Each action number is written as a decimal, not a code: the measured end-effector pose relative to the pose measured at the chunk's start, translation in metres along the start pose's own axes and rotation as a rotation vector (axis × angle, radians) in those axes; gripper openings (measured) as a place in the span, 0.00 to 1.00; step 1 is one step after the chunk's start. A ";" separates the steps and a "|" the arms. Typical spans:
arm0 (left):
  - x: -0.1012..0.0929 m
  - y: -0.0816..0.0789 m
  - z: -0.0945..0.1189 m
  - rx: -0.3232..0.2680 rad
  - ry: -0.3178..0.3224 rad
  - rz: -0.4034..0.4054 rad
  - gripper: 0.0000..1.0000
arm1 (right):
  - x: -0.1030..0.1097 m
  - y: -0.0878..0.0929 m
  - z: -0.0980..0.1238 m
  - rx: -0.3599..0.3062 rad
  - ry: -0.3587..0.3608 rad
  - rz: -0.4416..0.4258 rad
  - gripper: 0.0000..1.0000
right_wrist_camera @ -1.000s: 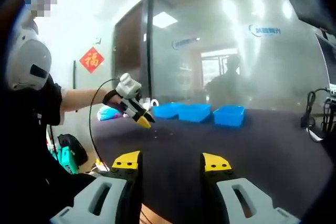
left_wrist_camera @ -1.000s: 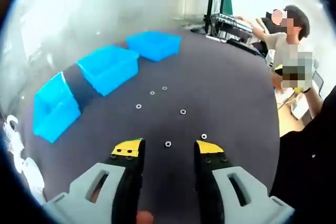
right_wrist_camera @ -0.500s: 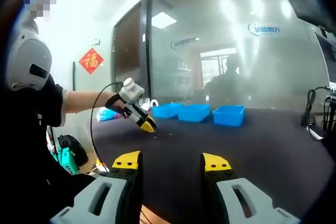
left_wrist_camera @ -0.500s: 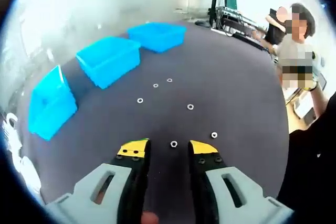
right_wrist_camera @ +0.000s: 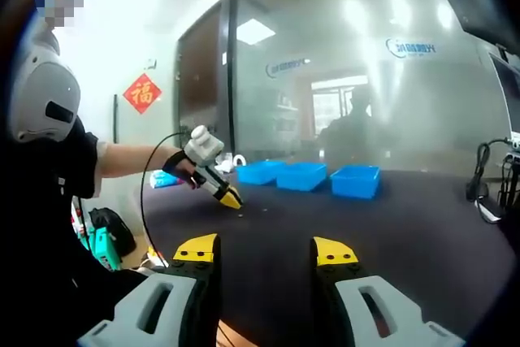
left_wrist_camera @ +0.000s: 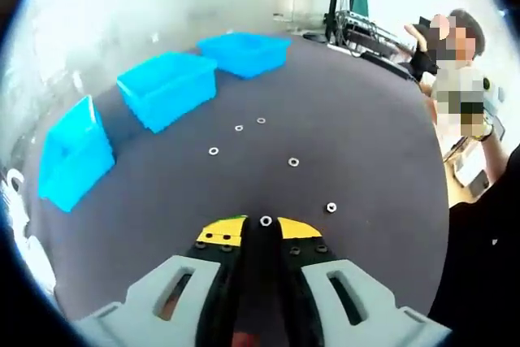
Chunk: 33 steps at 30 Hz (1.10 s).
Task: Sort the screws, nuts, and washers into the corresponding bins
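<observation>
In the left gripper view, three shiny bright-blue plastic bins sit in a curved row on a dark, matte, cloth-like desk (left_wrist_camera: 366,136): the nearest bin (left_wrist_camera: 71,156) at far left, a middle bin (left_wrist_camera: 166,88), and a far bin (left_wrist_camera: 244,50). All are rectangular with open tops. Small round metal rings lie scattered on the desk, well apart from the bins: a washer (left_wrist_camera: 213,151), two more further off (left_wrist_camera: 239,128) (left_wrist_camera: 261,120), another (left_wrist_camera: 293,162) and one near the fingers (left_wrist_camera: 331,207). The left gripper (left_wrist_camera: 264,229) has its yellow-tipped black fingers brought together, and a small ring-shaped nut (left_wrist_camera: 266,221) sits right at the tips, apparently pinched between them. A seated person (left_wrist_camera: 455,79) is at the desk's far right edge.

In the right gripper view, the left gripper (right_wrist_camera: 230,197) touches the desk at left, held by the person's hand (right_wrist_camera: 180,162). The same blue bins stand further back. The right gripper (right_wrist_camera: 267,251) hovers low, its yellow-tipped fingers wide apart and holding nothing.
</observation>
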<state>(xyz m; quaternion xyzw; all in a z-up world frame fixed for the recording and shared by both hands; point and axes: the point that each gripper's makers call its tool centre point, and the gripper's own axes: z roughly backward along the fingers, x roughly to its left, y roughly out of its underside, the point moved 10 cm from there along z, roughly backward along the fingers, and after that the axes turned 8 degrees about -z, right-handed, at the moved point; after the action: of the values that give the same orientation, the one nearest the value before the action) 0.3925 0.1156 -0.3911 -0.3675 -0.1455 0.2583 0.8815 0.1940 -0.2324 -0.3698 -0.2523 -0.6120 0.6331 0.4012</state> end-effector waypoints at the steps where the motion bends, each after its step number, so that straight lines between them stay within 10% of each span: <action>1: 0.001 0.000 0.000 -0.004 -0.005 -0.001 0.11 | 0.000 0.000 0.000 0.000 -0.001 0.000 0.39; 20: -0.006 0.003 0.004 -0.057 -0.004 0.021 0.06 | 0.006 -0.003 0.001 -0.003 -0.008 0.013 0.39; 33: -0.015 0.002 0.042 -0.282 -0.070 0.094 0.06 | 0.007 -0.007 0.000 -0.024 0.003 0.016 0.39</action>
<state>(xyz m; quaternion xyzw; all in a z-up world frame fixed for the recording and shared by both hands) 0.3602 0.1324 -0.3652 -0.4848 -0.1935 0.2891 0.8025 0.1915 -0.2270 -0.3613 -0.2627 -0.6171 0.6286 0.3939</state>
